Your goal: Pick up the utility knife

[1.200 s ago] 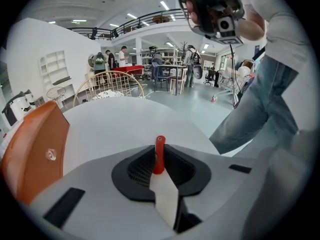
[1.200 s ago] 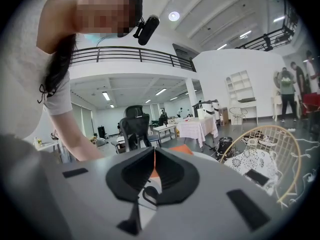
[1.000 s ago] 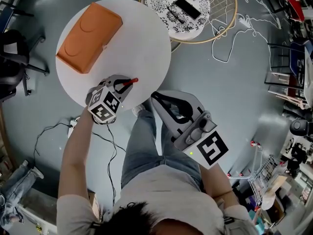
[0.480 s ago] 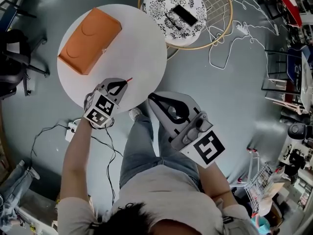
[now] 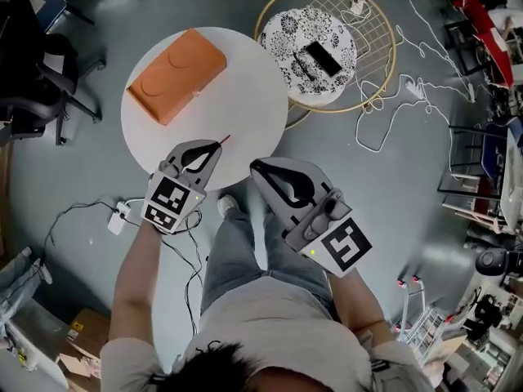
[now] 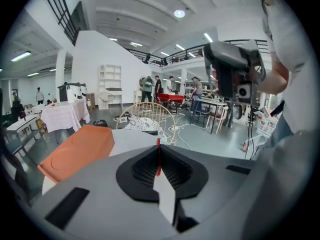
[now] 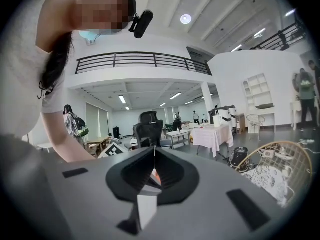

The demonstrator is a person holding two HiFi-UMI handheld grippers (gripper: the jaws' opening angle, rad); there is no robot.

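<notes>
Our left claw (image 5: 214, 146) is clamped on the slim red utility knife (image 5: 222, 140), its tip poking out over the near edge of the round white tabletop (image 5: 245, 80). Our right claw (image 5: 256, 165) is pinched together, apparently empty. We want a firm squeeze and a straight, level lift so the thin handle doesn't pivot

The far left of the worktop (image 5: 249, 104) is taken up by a box (image 5: 176, 75); its right and near parts are left bare. The near rim is overhung by the left gripper (image 5: 214, 146), jaws closed on a knife (image 5: 224, 139). Just beside the right edge, passage is blocked by a wire hoop (image 5: 393, 47) around a stool (image 5: 290, 35). The floor beyond is crossed by cables (image 5: 391, 114); a chair (image 5: 33, 64) is set at the left.
</notes>
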